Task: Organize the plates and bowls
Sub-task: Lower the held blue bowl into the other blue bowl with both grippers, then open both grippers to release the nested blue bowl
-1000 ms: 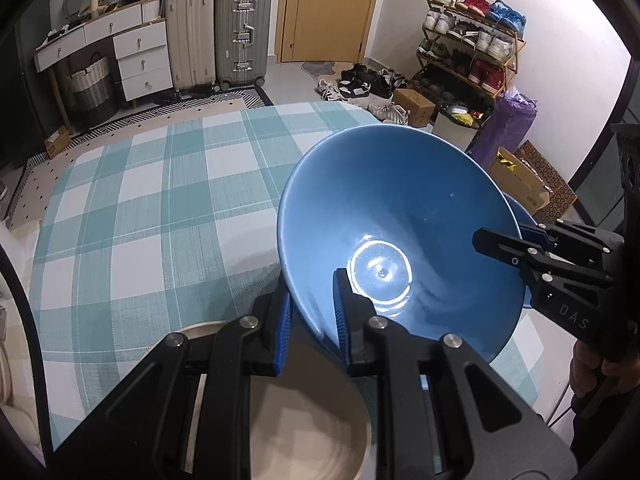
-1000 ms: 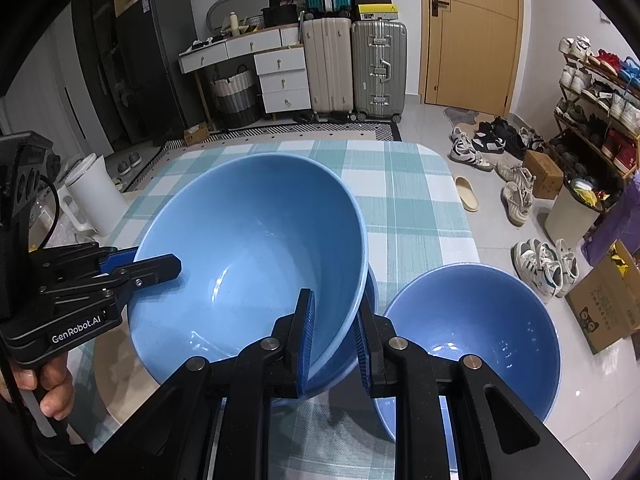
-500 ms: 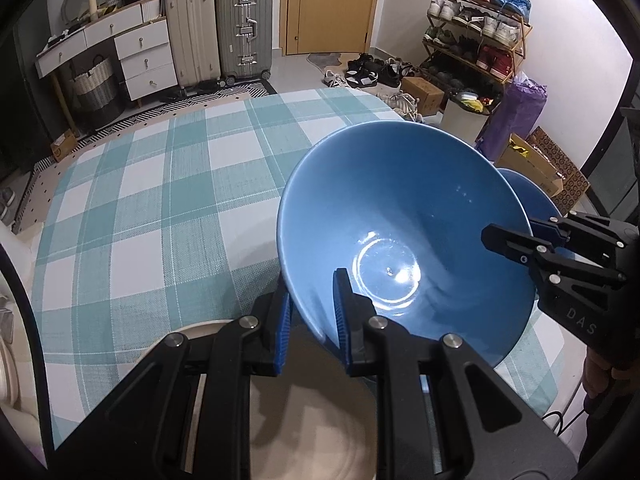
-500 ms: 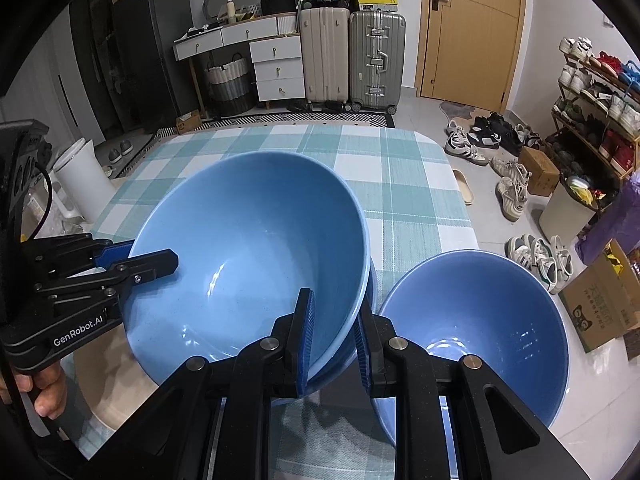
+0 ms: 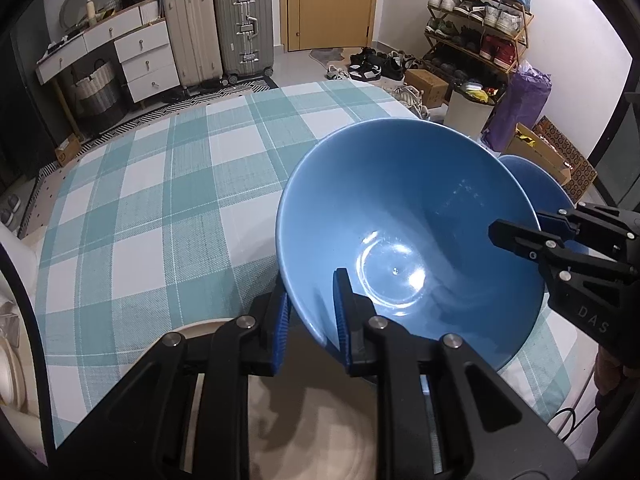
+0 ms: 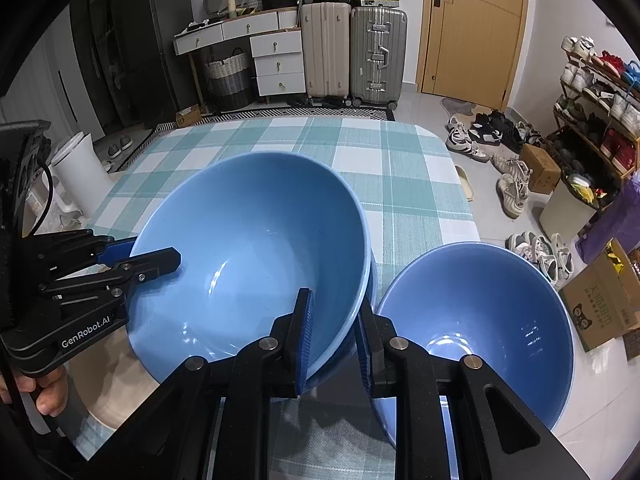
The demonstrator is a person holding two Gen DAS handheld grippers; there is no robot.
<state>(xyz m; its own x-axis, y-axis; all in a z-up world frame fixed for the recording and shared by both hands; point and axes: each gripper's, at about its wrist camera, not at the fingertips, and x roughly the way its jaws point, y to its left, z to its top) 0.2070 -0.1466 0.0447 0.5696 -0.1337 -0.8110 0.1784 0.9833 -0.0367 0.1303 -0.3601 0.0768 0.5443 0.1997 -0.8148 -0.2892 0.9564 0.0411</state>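
A large blue bowl (image 5: 404, 236) (image 6: 256, 256) sits nested in another blue bowl whose rim (image 6: 370, 284) shows just beneath it. My left gripper (image 5: 310, 312) is shut on the top bowl's near rim. My right gripper (image 6: 332, 336) straddles the opposite rim of the stacked bowls with its jaws apart. It also shows in the left wrist view (image 5: 516, 232). A second blue bowl (image 6: 476, 320) (image 5: 536, 188) stands on the table to the right. A beige plate (image 5: 320, 412) (image 6: 108, 384) lies under my left gripper.
The table (image 5: 160, 200) has a teal and white check cloth and its right edge (image 6: 460, 184) is close to the bowls. Off-white dishes (image 5: 10, 364) sit at the far left. Shoes, boxes and suitcases stand on the floor beyond.
The top blue bowl has come down into the bowl beneath it. My right gripper's jaws have spread wider around the rims. My left gripper still holds its rim.
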